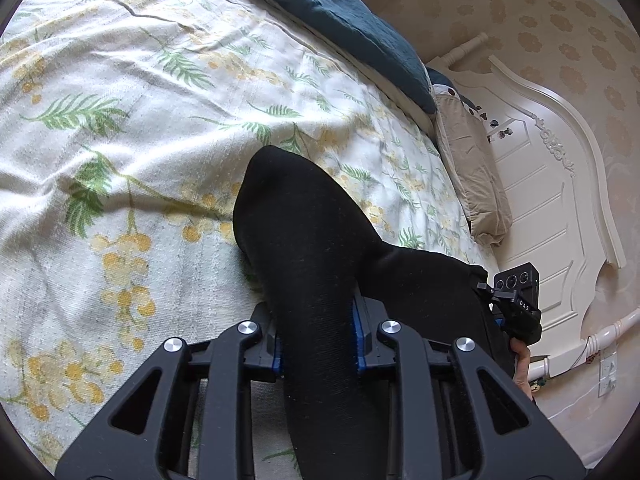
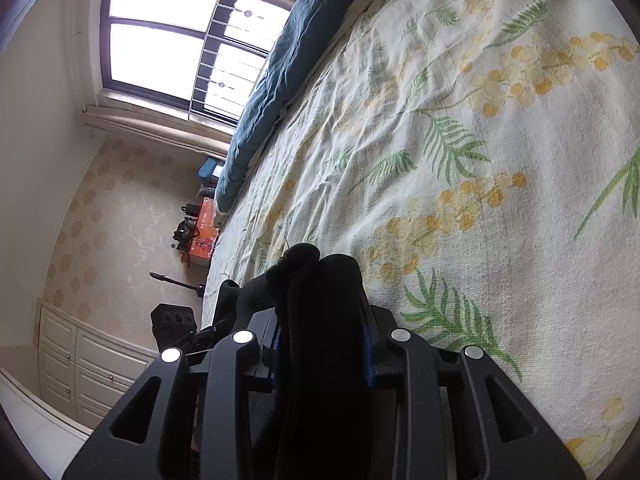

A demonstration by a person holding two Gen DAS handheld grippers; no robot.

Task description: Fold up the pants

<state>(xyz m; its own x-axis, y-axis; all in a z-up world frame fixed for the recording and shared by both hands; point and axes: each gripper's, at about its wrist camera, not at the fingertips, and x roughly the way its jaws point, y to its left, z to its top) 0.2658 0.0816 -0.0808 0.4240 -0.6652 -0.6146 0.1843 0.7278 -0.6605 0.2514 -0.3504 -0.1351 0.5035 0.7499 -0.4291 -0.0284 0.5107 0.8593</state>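
The black pants [image 1: 296, 216] hang bunched over the flowered bedspread [image 1: 120, 140]. In the left wrist view my left gripper [image 1: 318, 344] is shut on a thick fold of them, with its blue pads [image 1: 360, 336] pressing the cloth from both sides. The fabric runs right toward the right gripper's camera housing [image 1: 516, 284], held by a hand [image 1: 522, 360]. In the right wrist view my right gripper [image 2: 324, 344] is shut on another bunched part of the pants [image 2: 320, 280], which covers its fingertips. The left gripper's body [image 2: 176, 318] shows at the lower left there.
A teal blanket [image 1: 344, 12] lies along the bed's far side. A beige pillow [image 1: 468, 168] rests against the white headboard [image 1: 552, 184]. Beyond the bed are a window [image 2: 160, 40], an orange box [image 2: 204, 236] on the floor and white drawers [image 2: 88, 364].
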